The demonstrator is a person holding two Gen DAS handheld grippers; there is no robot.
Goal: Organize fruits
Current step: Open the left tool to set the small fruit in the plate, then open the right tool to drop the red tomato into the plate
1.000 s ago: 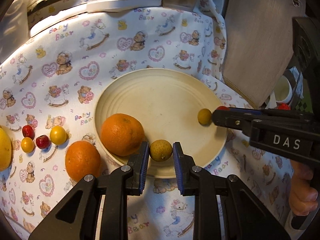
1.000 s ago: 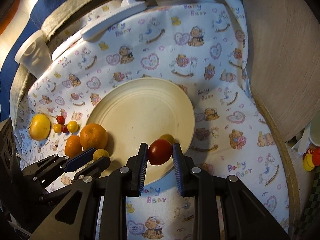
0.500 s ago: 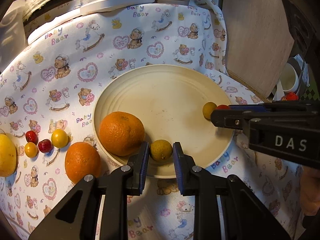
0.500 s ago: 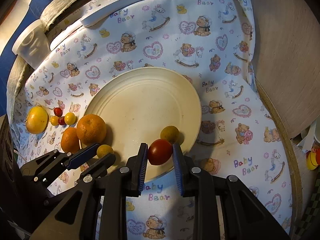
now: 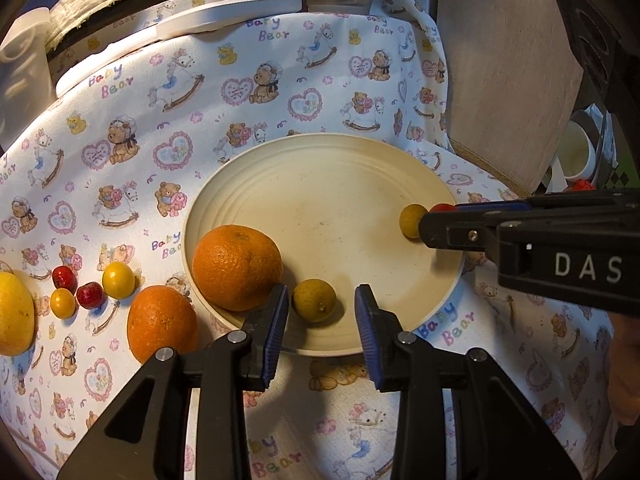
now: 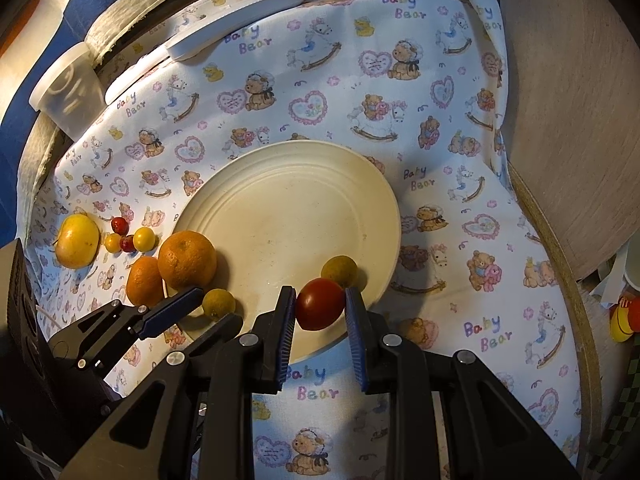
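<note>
On the cream plate (image 5: 332, 184), at its 6 o'clock edge, a small green-yellow fruit (image 5: 314, 300) lies free between the spread fingers of the left gripper (image 5: 321, 312). At 3 o'clock, the right gripper (image 6: 320, 312) clamps a red tomato (image 6: 320, 303) beside another small fruit (image 6: 339, 271). An orange (image 5: 237, 266) sits at 8 o'clock.
</note>
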